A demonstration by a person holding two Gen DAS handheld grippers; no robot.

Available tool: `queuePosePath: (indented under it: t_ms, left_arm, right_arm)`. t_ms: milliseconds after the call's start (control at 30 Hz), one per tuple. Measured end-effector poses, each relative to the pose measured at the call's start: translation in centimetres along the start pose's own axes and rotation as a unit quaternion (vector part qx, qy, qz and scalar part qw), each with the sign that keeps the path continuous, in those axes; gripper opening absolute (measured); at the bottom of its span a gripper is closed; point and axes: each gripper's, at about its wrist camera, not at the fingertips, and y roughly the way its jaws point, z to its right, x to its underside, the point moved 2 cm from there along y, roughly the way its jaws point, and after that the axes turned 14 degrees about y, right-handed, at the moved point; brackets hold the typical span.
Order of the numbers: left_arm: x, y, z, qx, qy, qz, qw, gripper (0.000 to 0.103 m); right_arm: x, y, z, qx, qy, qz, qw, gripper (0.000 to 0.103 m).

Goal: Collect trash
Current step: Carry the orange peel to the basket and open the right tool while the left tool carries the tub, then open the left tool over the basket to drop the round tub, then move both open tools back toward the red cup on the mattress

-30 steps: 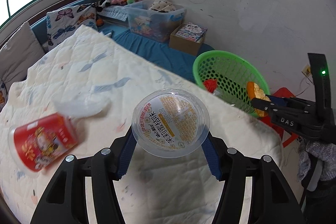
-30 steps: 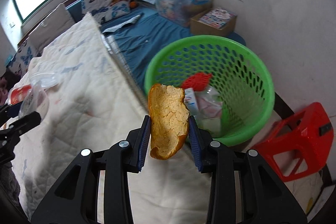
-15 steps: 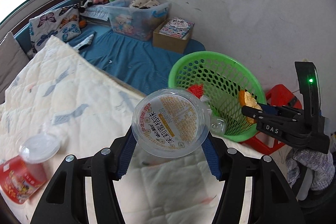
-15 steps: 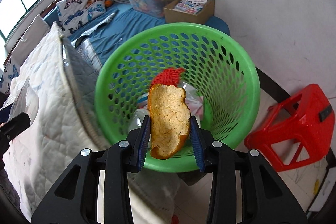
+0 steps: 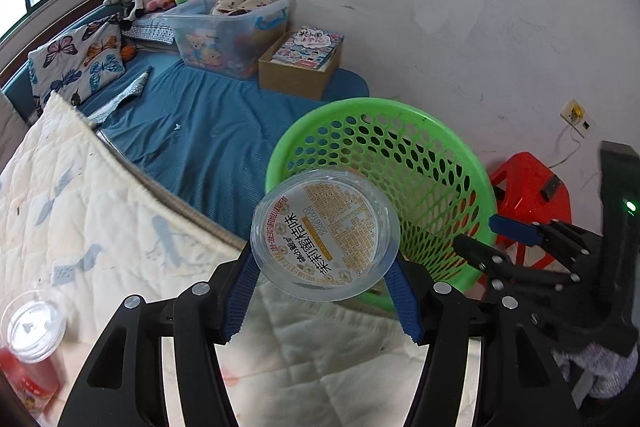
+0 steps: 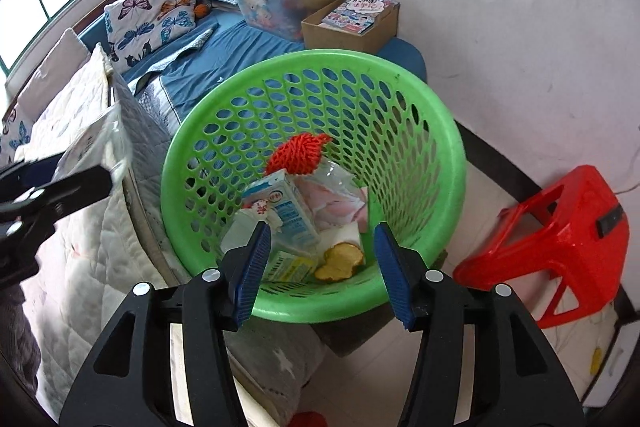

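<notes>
My left gripper (image 5: 324, 297) is shut on a clear round plastic container (image 5: 325, 233) with a printed label, held at the bed's edge next to the green basket (image 5: 472, 187). My right gripper (image 6: 322, 267) is open and empty above the green basket (image 6: 452, 163). An orange peel (image 6: 340, 261) lies inside among a milk carton (image 6: 286, 211), a red net (image 6: 298, 151) and plastic wrap. The right gripper (image 5: 516, 243) also shows open in the left wrist view. A red cup (image 5: 28, 355) with a clear lid stands on the bed at lower left.
A white quilted bed (image 5: 100, 219) lies to the left. A red plastic stool (image 6: 560, 247) stands right of the basket. A cardboard box (image 5: 300, 71), a clear storage bin (image 5: 236, 31) and plush toys sit on blue bedding by the wall.
My right gripper opened and the orange peel fell into the basket. My left gripper carried the container closer to the basket.
</notes>
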Motion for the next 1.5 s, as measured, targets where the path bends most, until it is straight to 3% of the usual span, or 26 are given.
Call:
queuePosePath:
  t_ms: [233, 300, 700, 1033, 1267, 1500]
  left_arm:
    - [-0.7, 2.1, 0.6, 0.015, 0.005, -0.006, 0.9999, 0.061]
    - [-0.6, 2.4, 0.8, 0.015, 0.006, -0.005, 0.9999, 0.073]
    - [1.4, -0.9, 0.4, 0.005, 0.0, 0.016, 0.9999, 0.073]
    - [7.0, -6.6, -2.2, -0.037, -0.019, 0.031, 0.9987, 0.073]
    - [11.7, -10.8, -5.8, -0.07, -0.068, 0.043, 0.9943, 0.072]
    - [16.0, -15.0, -9.4, -0.136, -0.092, 0.043, 0.9855, 0.072]
  right_arm:
    - [0.6, -0.7, 0.8, -0.007, 0.002, 0.004, 1.0, 0.055]
    - [0.7, -0.9, 0.9, -0.009, 0.002, 0.004, 1.0, 0.055]
    - [2.0, -2.4, 0.1, -0.021, -0.004, 0.008, 1.0, 0.055]
    - [4.0, -5.3, -3.4, -0.051, -0.033, 0.02, 0.998, 0.059]
    - [5.3, -6.6, -6.6, -0.074, -0.063, 0.019, 0.995, 0.061]
    - [6.3, -7.6, -10.2, -0.096, -0.091, 0.021, 0.991, 0.064]
